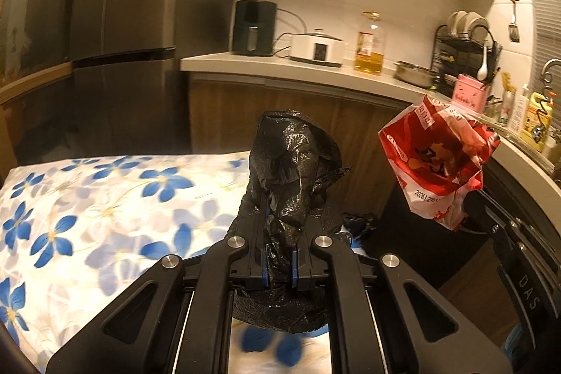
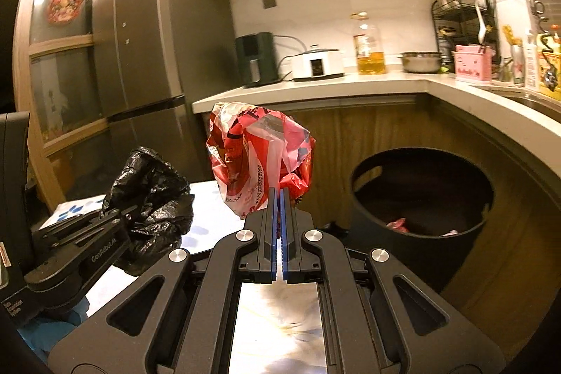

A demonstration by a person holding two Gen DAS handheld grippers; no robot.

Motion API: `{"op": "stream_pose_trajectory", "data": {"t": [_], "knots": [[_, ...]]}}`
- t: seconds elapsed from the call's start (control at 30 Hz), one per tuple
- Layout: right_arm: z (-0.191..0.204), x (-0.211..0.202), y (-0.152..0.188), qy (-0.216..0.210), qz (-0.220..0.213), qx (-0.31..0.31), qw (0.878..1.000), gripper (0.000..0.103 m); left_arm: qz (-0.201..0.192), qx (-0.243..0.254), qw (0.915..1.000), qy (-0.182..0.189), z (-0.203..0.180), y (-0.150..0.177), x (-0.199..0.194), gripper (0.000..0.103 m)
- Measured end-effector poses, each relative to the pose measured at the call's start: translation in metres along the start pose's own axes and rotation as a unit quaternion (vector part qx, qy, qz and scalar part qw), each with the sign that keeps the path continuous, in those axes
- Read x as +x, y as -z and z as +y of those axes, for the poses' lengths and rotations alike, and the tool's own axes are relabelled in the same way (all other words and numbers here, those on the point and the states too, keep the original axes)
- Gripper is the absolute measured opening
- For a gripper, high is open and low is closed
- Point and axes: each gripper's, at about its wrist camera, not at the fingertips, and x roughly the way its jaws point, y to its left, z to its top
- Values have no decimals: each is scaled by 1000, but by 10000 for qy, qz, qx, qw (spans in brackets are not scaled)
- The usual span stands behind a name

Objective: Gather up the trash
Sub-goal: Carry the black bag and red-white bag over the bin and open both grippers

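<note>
Left claw (image 1: 278,233) held level above the flowered tablecloth (image 1: 105,198), clenched on a crumpled black bag (image 1: 291,160) that bulges up past its fingers. Right claw (image 2: 279,209) raised beside it, fingers pinched nearly together on a red-and-white wrapper (image 2: 259,156) (held clear of any surface). Only the right wrist view shows the dark bin (image 2: 420,198) on the floor under the counter (image 2: 350,86), scraps inside. Left view shows the wrapper from the side, well apart from the bag.

2 bags (image 2: 259,160) (image 2: 150,195), 1 bin (image 2: 420,170).
</note>
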Motion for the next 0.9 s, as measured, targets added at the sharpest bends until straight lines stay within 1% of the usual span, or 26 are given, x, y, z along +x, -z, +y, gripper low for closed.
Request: {"op": "stream_pose_trajectory", "data": {"t": [0.27, 0.57, 0.9], "knots": [[-46, -12, -10, 398, -158, 173, 9989, 2, -120, 317, 9987, 372, -52, -13, 11, 8], [-97, -19, -20, 843, -304, 355, 9953, 2, -323, 603, 9939, 862, -114, -28, 24, 8], [-137, -9, -29, 1149, -324, 543, 9914, 2, -367, 664, 9899, 1198, -156, -37, 50, 8]]}}
